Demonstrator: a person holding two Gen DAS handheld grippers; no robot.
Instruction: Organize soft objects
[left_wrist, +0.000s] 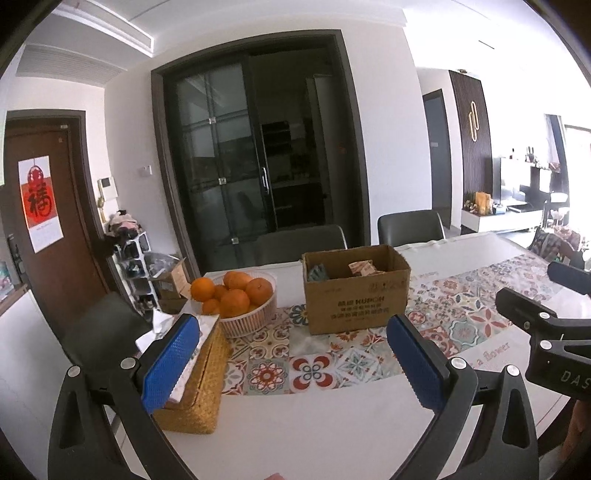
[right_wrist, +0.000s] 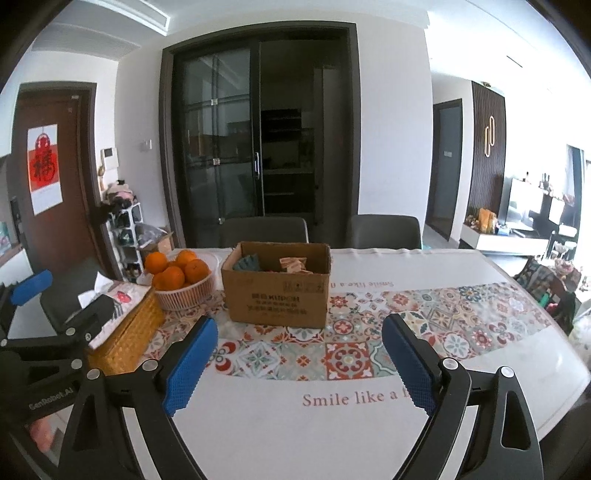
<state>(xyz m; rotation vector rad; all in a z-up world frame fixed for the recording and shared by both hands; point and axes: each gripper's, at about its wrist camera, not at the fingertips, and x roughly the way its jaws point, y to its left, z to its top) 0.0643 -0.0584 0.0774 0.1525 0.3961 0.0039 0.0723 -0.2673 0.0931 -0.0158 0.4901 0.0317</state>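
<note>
Across the white desk (right_wrist: 332, 424) with its patterned tile runner, both left tongs (left_wrist: 295, 363) and right tongs (right_wrist: 299, 363) gape wide and empty, near the open brown cardboard box (right_wrist: 279, 291) holding soft items at the far side.

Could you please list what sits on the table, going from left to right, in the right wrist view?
Woven tissue box → basket of oranges → cardboard box, all standing on the patterned table runner.
</note>
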